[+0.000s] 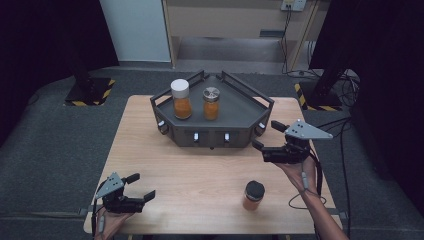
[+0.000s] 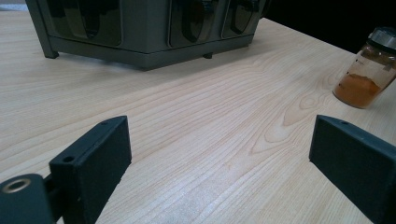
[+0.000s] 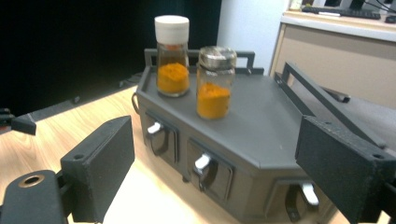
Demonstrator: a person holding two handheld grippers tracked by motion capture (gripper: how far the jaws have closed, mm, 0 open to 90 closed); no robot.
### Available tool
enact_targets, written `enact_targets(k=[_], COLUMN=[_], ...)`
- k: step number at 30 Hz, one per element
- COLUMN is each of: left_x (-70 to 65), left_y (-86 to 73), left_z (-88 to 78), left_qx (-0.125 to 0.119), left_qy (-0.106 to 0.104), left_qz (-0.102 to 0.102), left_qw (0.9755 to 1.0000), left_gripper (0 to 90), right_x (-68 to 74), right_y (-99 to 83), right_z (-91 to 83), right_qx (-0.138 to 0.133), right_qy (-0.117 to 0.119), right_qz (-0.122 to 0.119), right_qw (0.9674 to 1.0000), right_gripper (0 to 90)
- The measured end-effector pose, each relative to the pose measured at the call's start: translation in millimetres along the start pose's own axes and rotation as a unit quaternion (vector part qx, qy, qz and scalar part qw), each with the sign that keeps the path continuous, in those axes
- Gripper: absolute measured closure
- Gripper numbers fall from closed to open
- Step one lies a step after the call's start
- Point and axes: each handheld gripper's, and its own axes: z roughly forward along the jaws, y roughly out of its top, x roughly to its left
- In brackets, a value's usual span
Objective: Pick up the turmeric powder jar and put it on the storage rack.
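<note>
My right tool (image 1: 264,136) hangs at the right front corner of the dark grey, angular metal rack with small drawers (image 1: 235,107), its two black jaws wide apart with nothing between them. Through its own view the jaws frame the rack's front, where silver drawer pulls (image 3: 202,163) line the face. On the rack's flat top stand two containers side by side, close but apart: a clear glass jar with a tall white cap (image 1: 181,99), roughly a third full of orange powder, and a shorter clear glass jar with a silver metal lid (image 1: 211,103), about half full of the same kind of powder. Both stand upright, past my jaws and to their left in the right gripper view.

A third jar, clear glass with a black lid (image 1: 253,195) and orange powder low inside, stands alone on the light wooden desk (image 1: 200,170), near the front edge and nearer the person than my right tool. The right hand holds the tool level, wrist in from the lower right.

My left tool (image 1: 141,187) sits low over the desk's near left corner, jaws apart and empty, pointing across the desk with the black-lidded jar well off.
</note>
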Motion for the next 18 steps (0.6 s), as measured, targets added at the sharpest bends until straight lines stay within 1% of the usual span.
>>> enact_targets(k=[5, 8, 11, 15, 18], left_x=[-0.4, -0.6, -0.5, -0.4, -0.4], left_y=[0.1, 0.4, 0.2, 0.2, 0.3], left_z=[-0.2, -0.4, -1.0, -0.6, -0.4], left_qx=[0.0, 0.001, 0.0, 0.0, 0.0], left_qy=[0.001, 0.002, 0.002, 0.001, 0.001], left_qz=[0.002, 0.003, 0.003, 0.003, 0.004], left_qw=[1.0, 1.0, 1.0, 1.0, 1.0], left_gripper=[4.8, 4.8, 4.8, 4.8, 4.8], right_x=[-1.3, -1.5, -0.9, 1.3, 1.0], right_y=[-14.5, -22.7, -29.7, -39.6, -49.1], right_z=[-11.0, -17.1, -23.0, -30.4, -36.3], right_qx=[0.002, -0.003, -0.004, 0.004, 0.004], right_qy=[-0.005, -0.008, -0.013, -0.02, -0.022], right_qz=[0.009, 0.017, 0.019, 0.018, 0.027], right_qw=[0.9999, 0.9998, 0.9997, 0.9996, 0.9994], right_gripper=[11.6, 11.5, 11.4, 11.2, 11.0])
